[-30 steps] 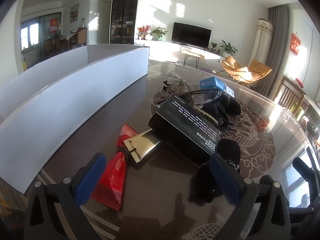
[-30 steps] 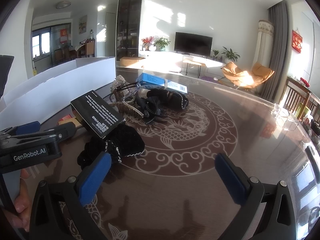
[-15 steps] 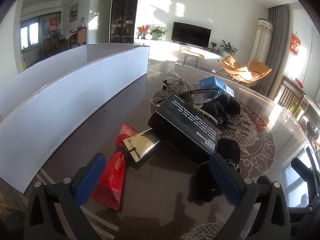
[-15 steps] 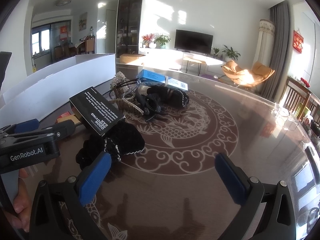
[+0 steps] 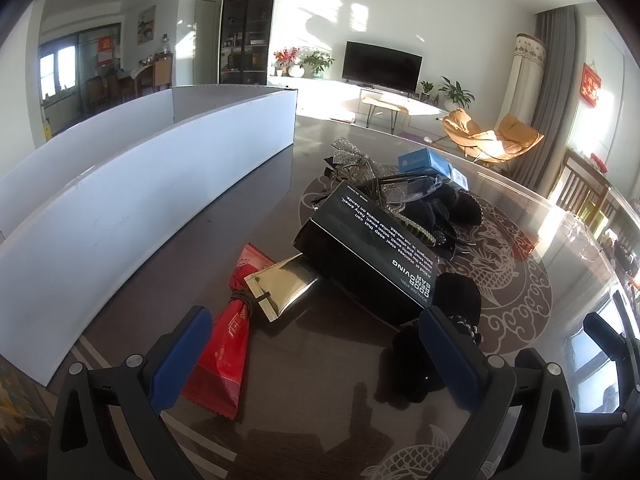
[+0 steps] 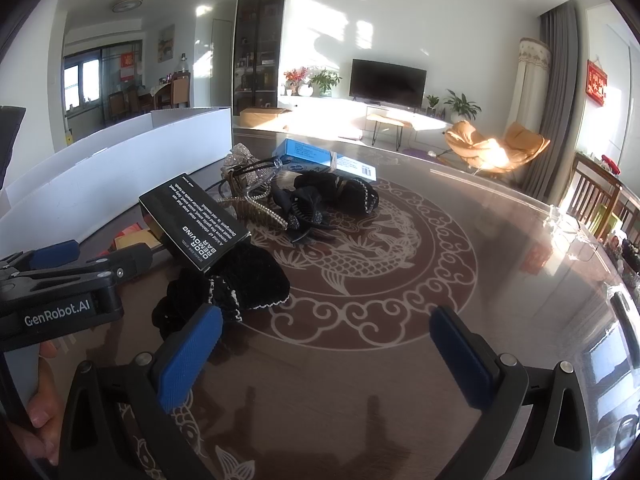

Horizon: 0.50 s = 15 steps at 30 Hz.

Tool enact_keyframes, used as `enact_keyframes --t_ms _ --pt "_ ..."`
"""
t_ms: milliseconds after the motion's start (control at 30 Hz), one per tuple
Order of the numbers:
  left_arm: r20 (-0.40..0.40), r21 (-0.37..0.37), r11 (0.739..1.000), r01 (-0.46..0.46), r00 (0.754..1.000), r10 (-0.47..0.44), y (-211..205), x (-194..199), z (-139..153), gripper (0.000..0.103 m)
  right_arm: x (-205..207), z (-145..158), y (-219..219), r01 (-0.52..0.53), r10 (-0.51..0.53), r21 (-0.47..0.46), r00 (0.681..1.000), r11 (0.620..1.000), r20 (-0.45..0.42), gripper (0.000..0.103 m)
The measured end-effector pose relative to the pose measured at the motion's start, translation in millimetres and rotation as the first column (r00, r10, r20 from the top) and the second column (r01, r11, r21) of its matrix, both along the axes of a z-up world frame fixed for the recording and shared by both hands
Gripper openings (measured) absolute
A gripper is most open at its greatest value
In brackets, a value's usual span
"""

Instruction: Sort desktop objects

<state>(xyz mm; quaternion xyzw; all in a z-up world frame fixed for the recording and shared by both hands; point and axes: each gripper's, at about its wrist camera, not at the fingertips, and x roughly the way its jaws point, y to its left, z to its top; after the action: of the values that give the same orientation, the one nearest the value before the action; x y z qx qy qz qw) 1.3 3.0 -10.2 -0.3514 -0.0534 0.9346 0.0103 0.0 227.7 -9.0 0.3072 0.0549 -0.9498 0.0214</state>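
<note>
- On the dark glossy table [image 6: 400, 380], the clutter I am to sort lies in one heap: a black box [image 5: 372, 248] with white print sits tilted on top, its low end over a gold foil packet [image 5: 280, 290].
- Just beside that packet lies a red wrapper [image 5: 226, 348], flat on the table, its near end between my left fingers.
- A black velvet scrunchie [image 6: 236, 280] touches the box's near corner; from the left wrist view it sits just behind my left gripper's right-hand pad.
- Behind the box are beaded and black hair clips [image 6: 308, 208], a silver bow [image 5: 352, 156] and a blue carton [image 6: 324, 160], all touching or overlapping.
- My left gripper [image 5: 316, 356] hangs low over the table with its jaws wide, holding nothing.
- My right gripper [image 6: 324, 352] is also spread wide and empty, over bare patterned table well to the right of the heap.
- A white cardboard bin [image 5: 132, 196] stands along the left side of the table, apart from the heap.
- A hand [image 6: 40, 412] shows at the left edge of the right wrist view, under the left gripper's body.
</note>
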Motion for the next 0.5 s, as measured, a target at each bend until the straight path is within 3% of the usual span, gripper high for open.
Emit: enact_keyframes --t_ms 500 --pt "0.008 0.005 1.000 0.001 1.000 -0.001 1.4 -0.7 -2.0 0.103 -0.8 -0.3 -0.5 -0.001 0.001 0.001 1.000 1.000 0.005 0.103"
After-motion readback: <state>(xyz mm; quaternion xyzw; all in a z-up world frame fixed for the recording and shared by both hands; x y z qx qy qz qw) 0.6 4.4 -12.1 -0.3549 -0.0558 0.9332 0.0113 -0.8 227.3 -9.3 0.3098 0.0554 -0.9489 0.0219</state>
